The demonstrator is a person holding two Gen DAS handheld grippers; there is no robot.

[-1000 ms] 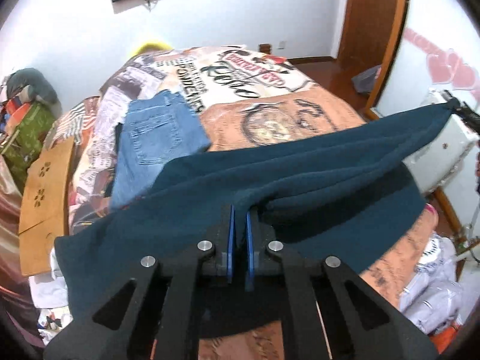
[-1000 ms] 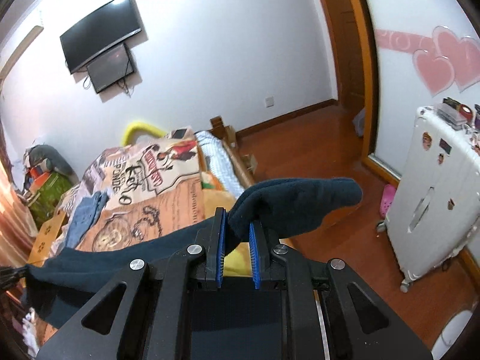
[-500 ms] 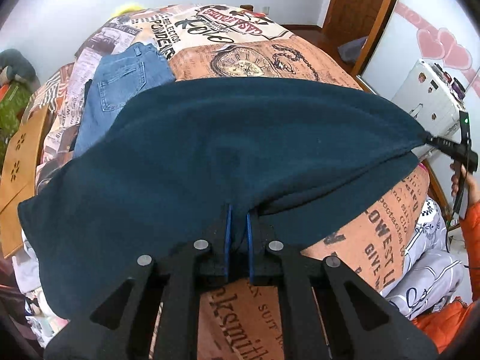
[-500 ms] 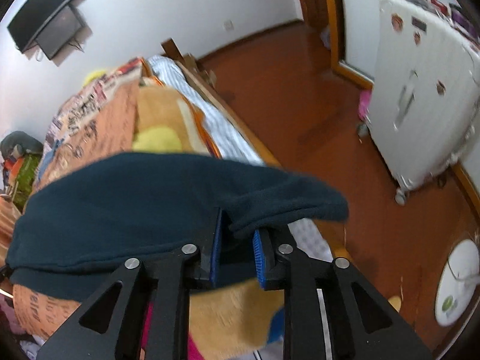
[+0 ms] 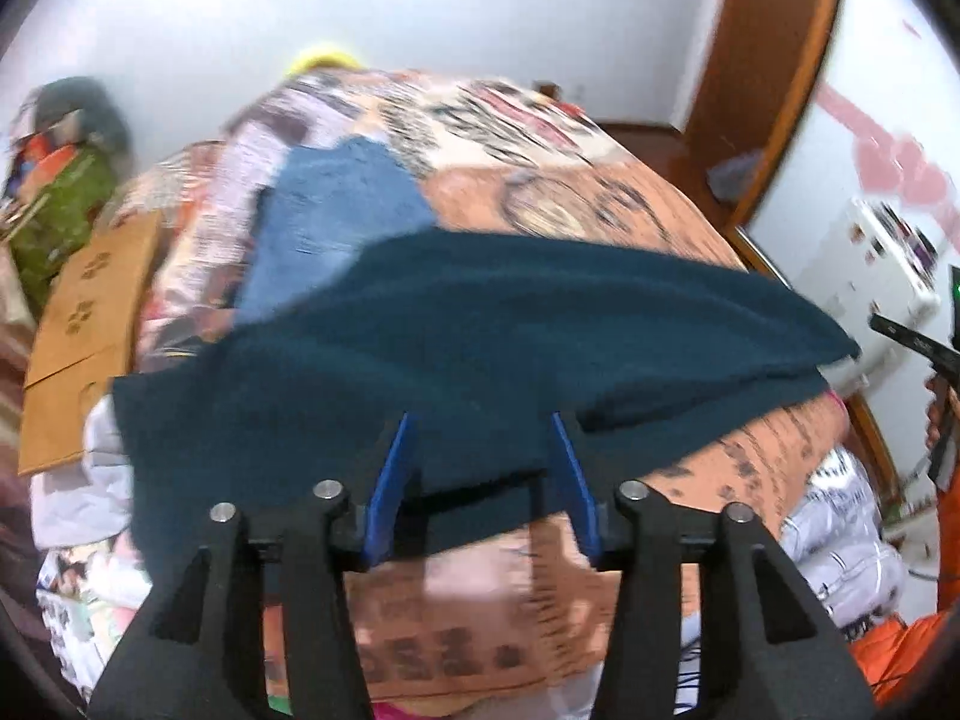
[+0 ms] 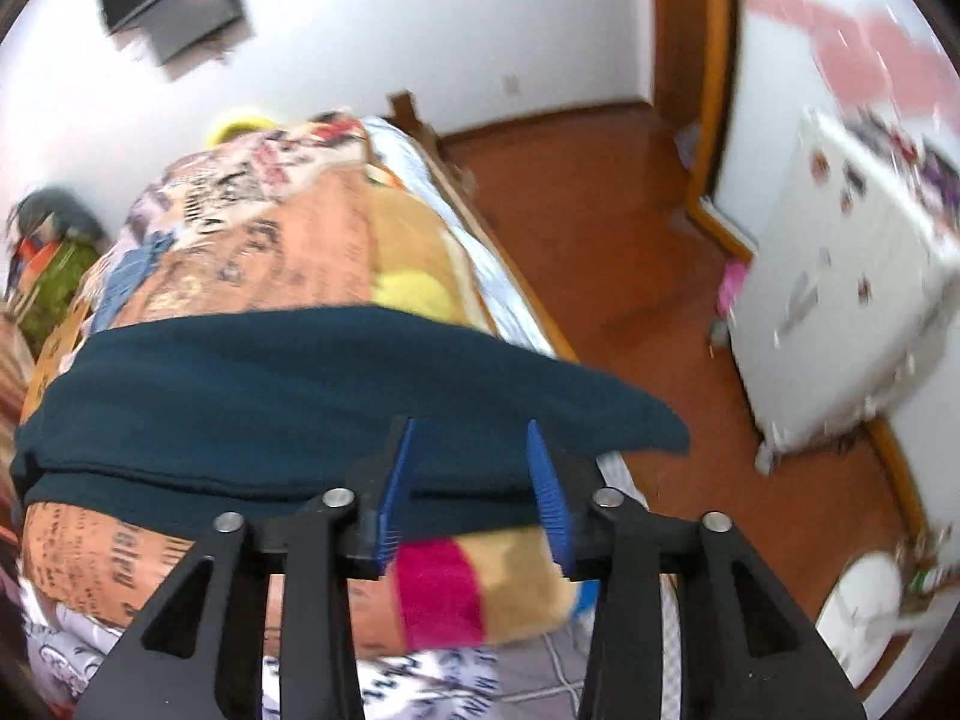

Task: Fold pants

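Observation:
The dark teal pants point(image 5: 480, 330) lie folded across the near end of the printed bedspread point(image 5: 600, 204); they also show in the right wrist view point(image 6: 288, 396). My left gripper point(image 5: 483, 426) is open, its blue pads apart over the near edge of the pants, holding nothing. My right gripper point(image 6: 471, 432) is open too, its pads apart above the pants' near edge, close to their right end. The other gripper's tip point(image 5: 912, 342) shows at the right edge of the left wrist view.
Folded blue jeans point(image 5: 324, 222) lie further back on the bed. A cardboard box point(image 5: 84, 324) stands to the left. A white suitcase point(image 6: 840, 300) stands on the wooden floor point(image 6: 600, 210) to the right. A door frame point(image 5: 762, 78) is behind.
Both grippers have opened and let go of the teal pants, which now rest on the bed. Both have drawn back a little; the views are blurred by motion.

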